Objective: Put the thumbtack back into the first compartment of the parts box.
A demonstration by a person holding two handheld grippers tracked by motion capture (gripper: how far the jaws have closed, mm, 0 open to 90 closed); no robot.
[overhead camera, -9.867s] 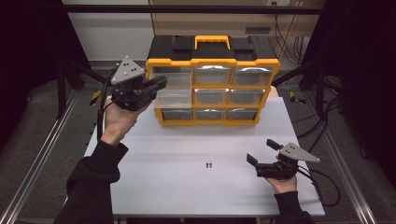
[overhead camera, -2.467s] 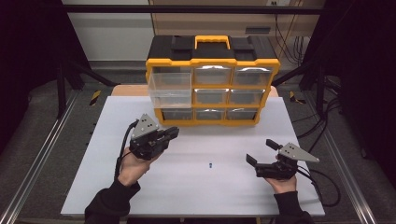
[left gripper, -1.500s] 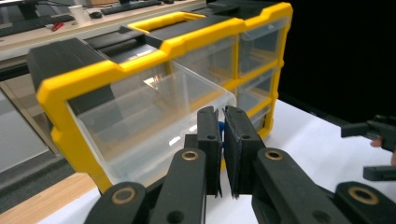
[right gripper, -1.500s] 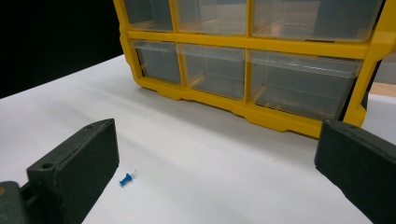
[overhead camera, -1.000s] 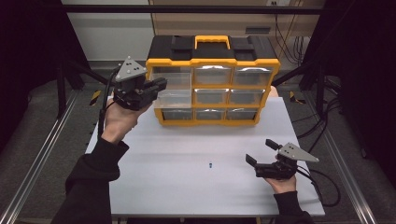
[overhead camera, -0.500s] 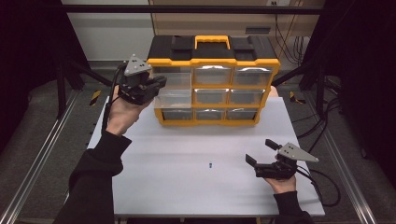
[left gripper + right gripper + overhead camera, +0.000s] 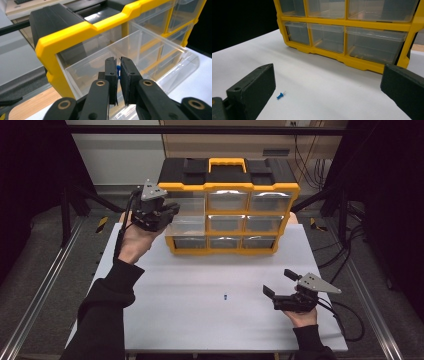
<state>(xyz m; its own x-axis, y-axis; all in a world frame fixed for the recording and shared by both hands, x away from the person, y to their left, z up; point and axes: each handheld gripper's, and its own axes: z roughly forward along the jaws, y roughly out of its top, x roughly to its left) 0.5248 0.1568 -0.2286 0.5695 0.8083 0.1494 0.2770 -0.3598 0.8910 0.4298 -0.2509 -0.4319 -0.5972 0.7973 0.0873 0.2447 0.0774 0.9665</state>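
Drawer [image 7: 130, 57] pulled out at cabinet's [image 7: 228, 210] top left. Left tongs [image 7: 118, 65] over it, jaws pinched on a blue pin [image 7: 117, 68]. Right tongs [image 7: 282, 286] spread wide near bench's [image 7: 200, 280] front right corner. Second blue pin [image 7: 280, 95] lies mid-bench.

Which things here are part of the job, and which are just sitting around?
Part of the job:
- left gripper, pinching a blue pin
- open clear drawer under it
- yellow drawer box
- second blue pin on the white table

Just sitting around:
- right gripper, open, resting on the table
- cables beside it
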